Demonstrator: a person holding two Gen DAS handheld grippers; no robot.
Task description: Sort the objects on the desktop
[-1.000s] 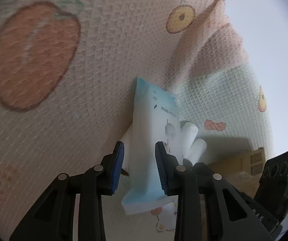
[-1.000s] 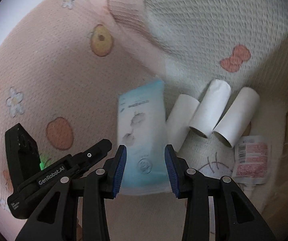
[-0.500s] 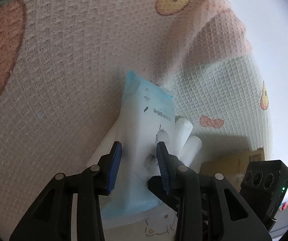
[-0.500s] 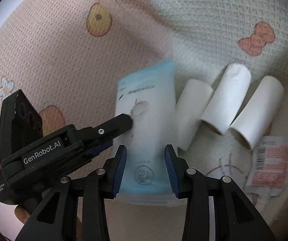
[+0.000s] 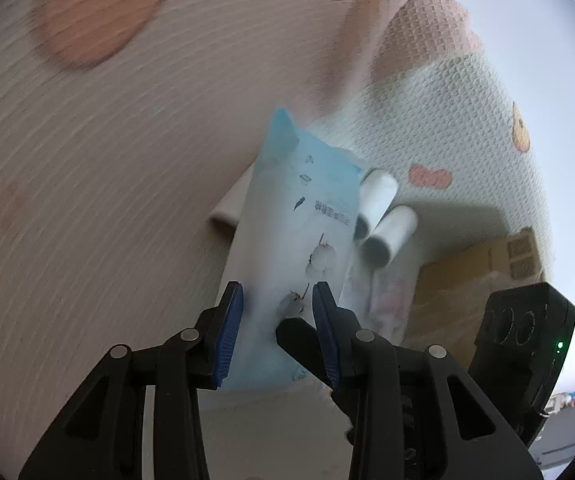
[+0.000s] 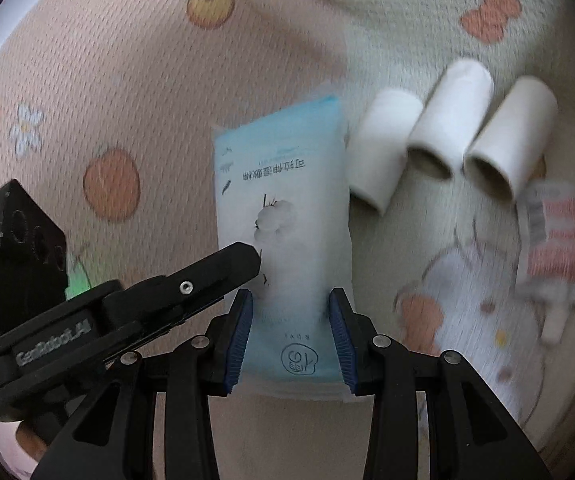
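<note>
While both grippers, left [image 5: 277, 330] and right [image 6: 290, 334], straddle the pack [image 6: 283, 240] part-open, rolls [image 6: 447, 128] beyond remain unsorted.

Both black blue-padded grippers, left [image 5: 277, 320] and right [image 6: 290, 328], sat low in frame, jaws parted, tips nearly meeting.

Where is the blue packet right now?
The blue packet lies mid-frame in the right wrist view, between the open right gripper's fingers, just left of three white tubes, with the left gripper reaching in too.
</note>
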